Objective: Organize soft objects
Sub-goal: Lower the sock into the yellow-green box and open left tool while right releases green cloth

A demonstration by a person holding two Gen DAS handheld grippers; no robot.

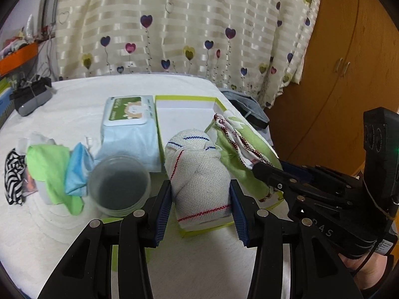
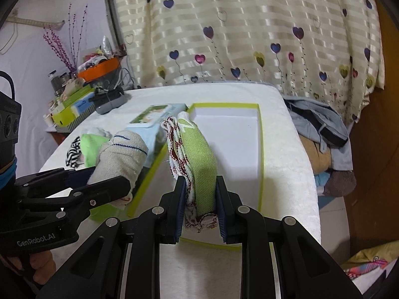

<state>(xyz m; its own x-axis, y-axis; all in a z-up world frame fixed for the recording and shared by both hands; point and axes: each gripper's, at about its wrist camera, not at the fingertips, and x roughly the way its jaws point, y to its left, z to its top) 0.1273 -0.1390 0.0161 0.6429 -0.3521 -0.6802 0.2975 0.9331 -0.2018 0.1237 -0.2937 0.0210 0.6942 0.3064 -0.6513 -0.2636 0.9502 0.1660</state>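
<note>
Nearby, surroundings: wet-wipes pack (image 1: 129,122) lies just left of the box; clear plastic cup (image 1: 119,184) stands in front of it, beside a light-blue cloth (image 1: 77,172), a bright green cloth (image 1: 52,169) and a black-and-white striped cloth (image 1: 13,177), all on the white-covered table (image 1: 74,104).
Backdrop: heart-print curtain (image 1: 189,25); wooden wardrobe (image 1: 349,74) to the right.
Container: shallow white box with lime rim (image 2: 259,149), its floor bare.
Left gripper (image 1: 202,196): blue pads pinch a knotted white woven cloth roll (image 1: 199,172) with red and blue stitch lines, held over the box's near left edge.
Roll axis: long axis runs away from the camera, knotted end farthest.
Right gripper (image 2: 200,199): jaws pinch a folded green cloth with a red-trimmed white cloth (image 2: 199,157) over the box's near end.
Bundle axis: stands on edge, long axis pointing forward toward the curtain.
Left-wrist view only: cup and the wipes pack's label.
Right-wrist view only: heap of clothes (image 2: 321,134) right of the table, orange tub (image 2: 99,71) and stacked boxes (image 2: 72,104) at far left.
</note>
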